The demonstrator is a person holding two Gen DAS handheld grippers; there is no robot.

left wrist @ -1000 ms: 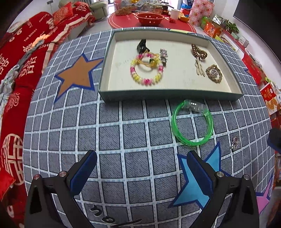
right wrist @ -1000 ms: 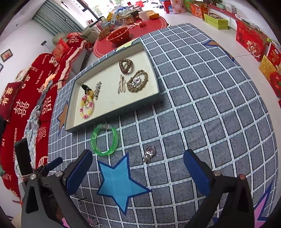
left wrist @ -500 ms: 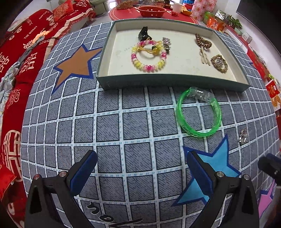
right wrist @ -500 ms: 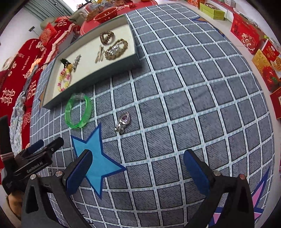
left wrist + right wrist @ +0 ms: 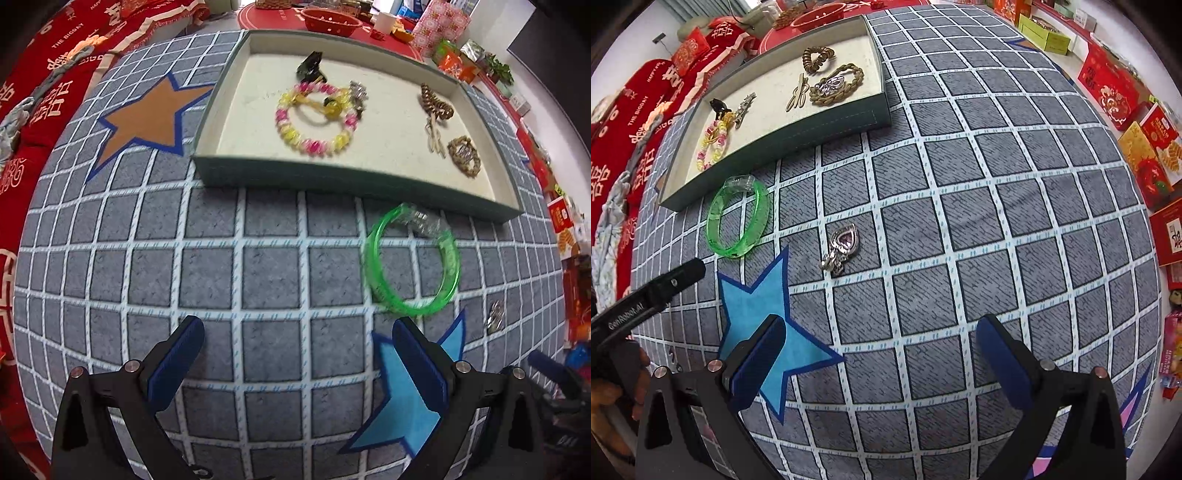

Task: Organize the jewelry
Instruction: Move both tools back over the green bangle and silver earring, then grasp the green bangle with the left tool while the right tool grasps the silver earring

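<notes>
A green bangle lies on the grey grid mat just in front of a teal tray. A silver pendant with a purple stone lies to the bangle's right. The tray holds a pink-yellow bead bracelet, a black clip, a silver piece and brown braided pieces. My left gripper is open, its right finger just below the bangle. My right gripper is open, below the pendant.
Red cushions line the left edge of the mat. A red bowl and gift boxes sit beyond the tray and along the right. A blue star and an orange star are sewn on the mat.
Both grippers have moved forward and lower over the mat. The bangle now lies close to my left gripper's right finger, and the pendant is nearer my right gripper.
</notes>
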